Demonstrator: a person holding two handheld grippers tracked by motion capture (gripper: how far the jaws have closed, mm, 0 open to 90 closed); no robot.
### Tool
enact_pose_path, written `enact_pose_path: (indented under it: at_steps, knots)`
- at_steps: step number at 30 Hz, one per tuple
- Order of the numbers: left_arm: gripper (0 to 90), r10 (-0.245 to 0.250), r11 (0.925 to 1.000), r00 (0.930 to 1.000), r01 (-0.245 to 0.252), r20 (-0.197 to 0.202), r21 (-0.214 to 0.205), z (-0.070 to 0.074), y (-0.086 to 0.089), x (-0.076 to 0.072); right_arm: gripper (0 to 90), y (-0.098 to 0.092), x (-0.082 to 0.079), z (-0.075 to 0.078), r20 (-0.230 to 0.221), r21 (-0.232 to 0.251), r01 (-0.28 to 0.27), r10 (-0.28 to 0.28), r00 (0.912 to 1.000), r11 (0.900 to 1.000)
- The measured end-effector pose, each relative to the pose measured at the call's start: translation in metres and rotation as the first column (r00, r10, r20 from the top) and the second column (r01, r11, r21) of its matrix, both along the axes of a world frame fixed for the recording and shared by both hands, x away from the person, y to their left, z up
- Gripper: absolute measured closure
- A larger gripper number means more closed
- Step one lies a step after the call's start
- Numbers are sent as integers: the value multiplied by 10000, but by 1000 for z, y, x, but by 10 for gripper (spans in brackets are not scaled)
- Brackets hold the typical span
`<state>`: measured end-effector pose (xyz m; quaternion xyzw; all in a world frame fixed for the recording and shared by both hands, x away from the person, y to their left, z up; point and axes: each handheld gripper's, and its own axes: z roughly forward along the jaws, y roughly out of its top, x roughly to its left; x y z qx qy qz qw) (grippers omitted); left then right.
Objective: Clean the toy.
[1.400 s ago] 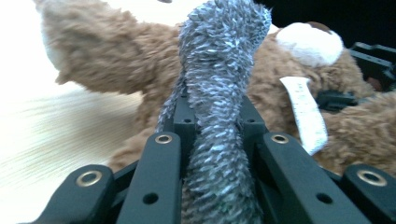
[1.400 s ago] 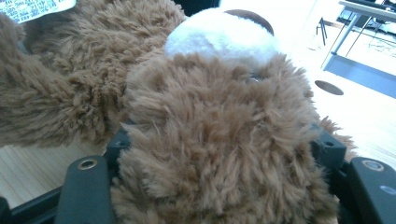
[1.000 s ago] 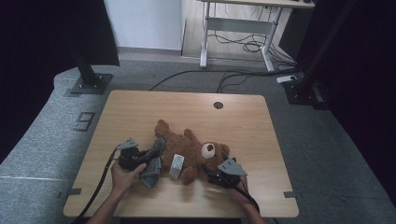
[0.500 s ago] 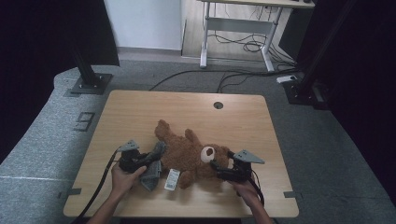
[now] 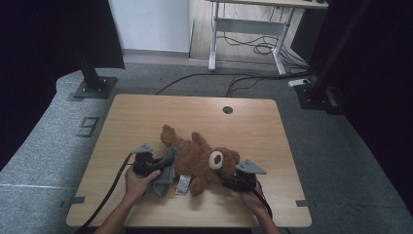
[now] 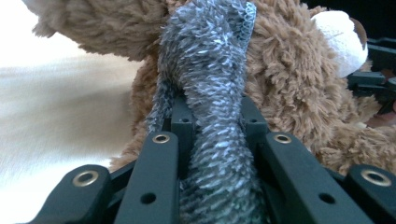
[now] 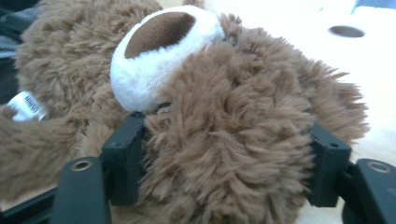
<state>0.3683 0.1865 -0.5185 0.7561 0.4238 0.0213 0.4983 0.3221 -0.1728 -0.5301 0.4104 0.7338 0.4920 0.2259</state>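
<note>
Brown plush teddy bear (image 5: 197,158) with a white muzzle lies on its back near the front edge of the light wooden table (image 5: 146,112), about midway between the front corners, head toward the right front corner. A grey fuzzy fabric strip (image 6: 210,93) — scarf or small garment, hard to say which — lies against the bear's side.

Left gripper (image 5: 163,163): jaws nearly closed, pinching the grey strip, which bunches up between them in the left gripper view.

Right gripper (image 5: 229,178): jaws partly open, straddling the bear's head (image 7: 224,121); they have just been closing in, fur filling the gap and touching both pads. Firm clamp or loose bracket — I cannot tell for certain; reads as a light hold.

Step in hand, as I judge it: steadying the head while the grey piece is worked on or off the bear. Next move calls for a firm hold on the head and a slow pull on the cloth.

White sewn-in tag (image 5: 183,185) lies on the table beside the bear; print too small to read.
</note>
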Motion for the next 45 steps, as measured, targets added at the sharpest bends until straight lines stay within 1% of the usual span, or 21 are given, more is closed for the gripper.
enact_pose_path:
  at_steps: [2,5,9,12,13,15,17,19,21,22,24,28,30,32,34,37,39,41,43,44,45]
  knots:
    - [738,33,10000,10000,-33,-56,-18,3,-2,5,309,-1,8,0,230,-140,174,-171,9996,9998]
    - [745,-8,9999,10000,8,38,-165,11,5,5,311,-5,12,0,201,-26,94,-94,9998,10000]
    - [750,130,9971,9971,-73,756,-757,39,11,3,310,-5,10,0,345,-143,-73,78,9994,9999]
    - [749,74,9989,9940,-24,1094,-459,55,-4,13,308,-5,10,0,365,-166,-90,96,9993,9998]
    - [748,48,9995,9953,-18,965,-311,57,-9,18,307,-5,10,0,385,-154,-101,107,9992,9998]
    - [748,-93,9992,9998,85,203,387,50,-25,33,307,-6,10,0,398,-183,-119,127,9991,9998]
    - [752,-16,9993,9998,24,-217,384,38,-30,45,308,-6,9,-1,415,-233,-89,99,9991,9997]
    - [756,60,9999,9991,-55,-426,102,34,-25,47,311,-6,10,-1,397,-132,-20,25,9992,9999]
    - [757,336,9984,9986,-317,-397,466,29,-16,47,314,-6,11,-1,428,-158,-45,51,9991,9999]
    - [758,523,9972,9964,-486,-665,561,21,-8,49,314,-6,10,-1,425,-197,-56,64,9991,9998]
    - [758,561,9979,9920,-520,-1134,389,9,2,52,316,-7,10,-2,438,-206,-79,88,9990,9998]
    - [758,990,9935,9867,-907,-1292,689,-2,19,54,316,-6,9,-1,465,-251,-98,110,9989,9996]
    - [756,1263,9904,9858,-1190,-1108,700,-1,27,56,315,-7,9,-2,472,-240,-100,111,9988,9997]
    - [756,1142,9933,9915,-1130,-630,230,6,31,54,316,-7,9,-2,473,-208,-97,107,9988,9997]
    - [755,935,9954,9949,-926,371,-258,23,28,47,315,-7,9,-2,469,-187,-116,124,9988,9998]
    - [755,691,9960,9863,-596,1501,-672,46,20,39,315,-8,9,-2,473,-176,-148,156,9988,9997]
    - [754,673,9970,9796,-590,1894,-493,56,12,39,315,-8,9,-2,464,-182,-154,162,9988,9997]
    - [754,845,9962,9795,-870,1831,54,60,1,48,315,-8,9,-2,469,-185,-162,171,9988,9997]
    - [753,850,9958,9905,-880,1085,237,53,-6,64,315,-8,9,-2,482,-180,-163,171,9987,9997]
    - [753,850,9958,9905,-880,1085,237,53,-6,64,315,-8,9,-2,474,-179,-165,173,9987,9997]
    - [753,874,9953,9948,-894,526,368,44,-11,74,315,-8,9,-2,475,-180,-166,174,9987,9997]
